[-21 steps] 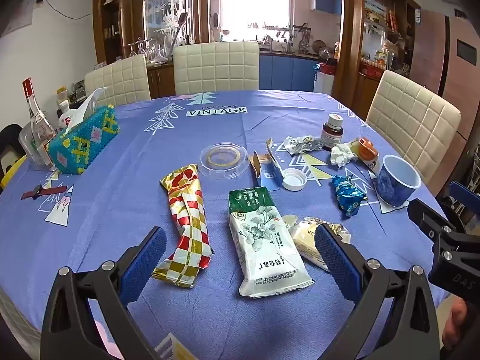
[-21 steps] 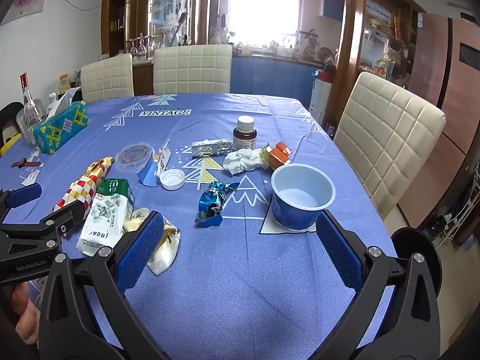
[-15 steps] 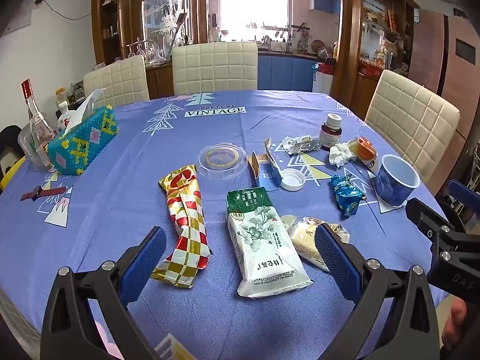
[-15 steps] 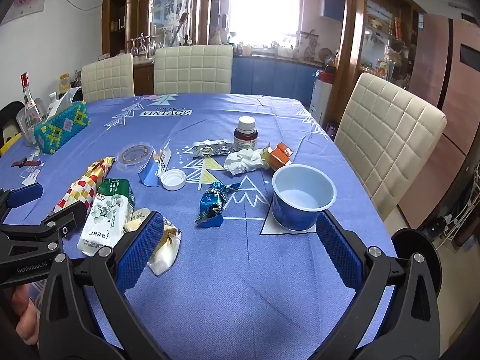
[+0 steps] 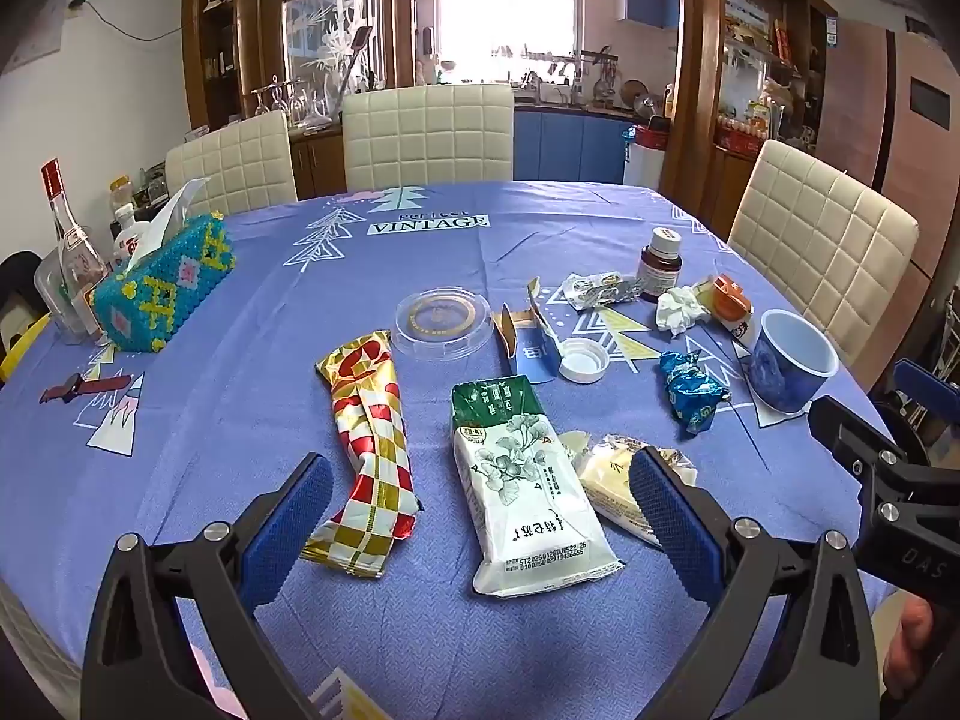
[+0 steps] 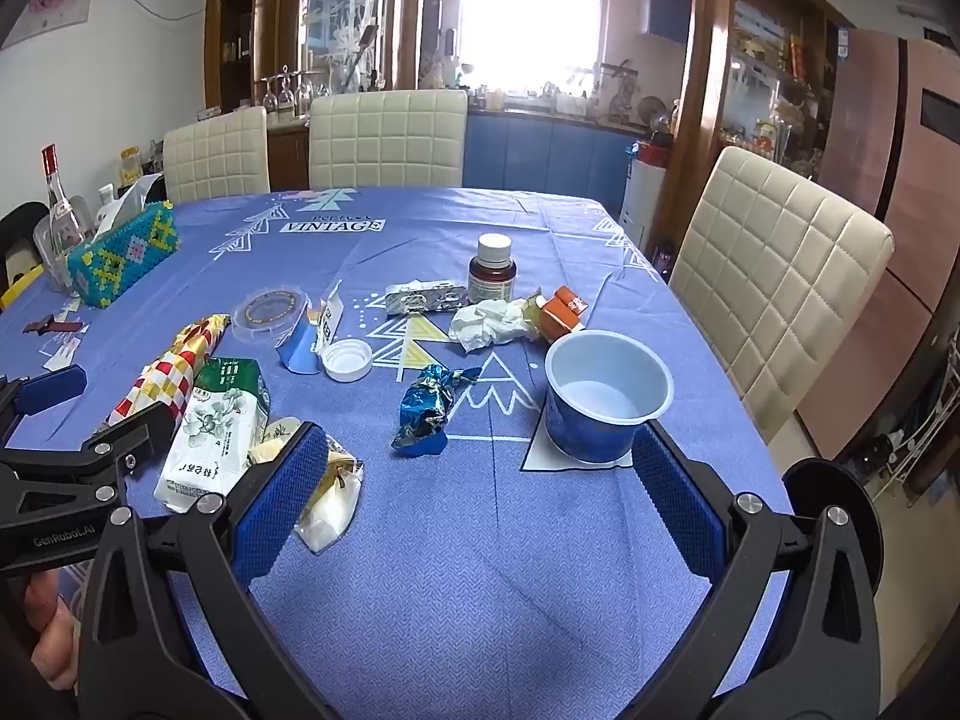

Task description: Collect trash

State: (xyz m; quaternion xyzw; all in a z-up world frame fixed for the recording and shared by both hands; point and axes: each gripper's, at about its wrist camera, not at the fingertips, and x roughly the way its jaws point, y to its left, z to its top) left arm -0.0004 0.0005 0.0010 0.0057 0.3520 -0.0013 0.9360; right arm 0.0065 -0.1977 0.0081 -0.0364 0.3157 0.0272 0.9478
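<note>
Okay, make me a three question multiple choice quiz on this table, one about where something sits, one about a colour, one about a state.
1. Where does the white bottle cap lie?
A. inside the blue cup
B. on the tablecloth beside the torn blue carton
C. on the tissue box

2. What colour is the crumpled foil wrapper left of the blue cup?
A. blue
B. pink
C. black

3. How does the left gripper stand?
A. shut on the green and white packet
B. shut on nothing
C. open, holding nothing

Answers:
1 B, the cap rests flat on the cloth next to the torn blue carton.
2 A, its foil is shiny blue.
3 C, the fingers stand wide apart above the green and white packet.
</note>
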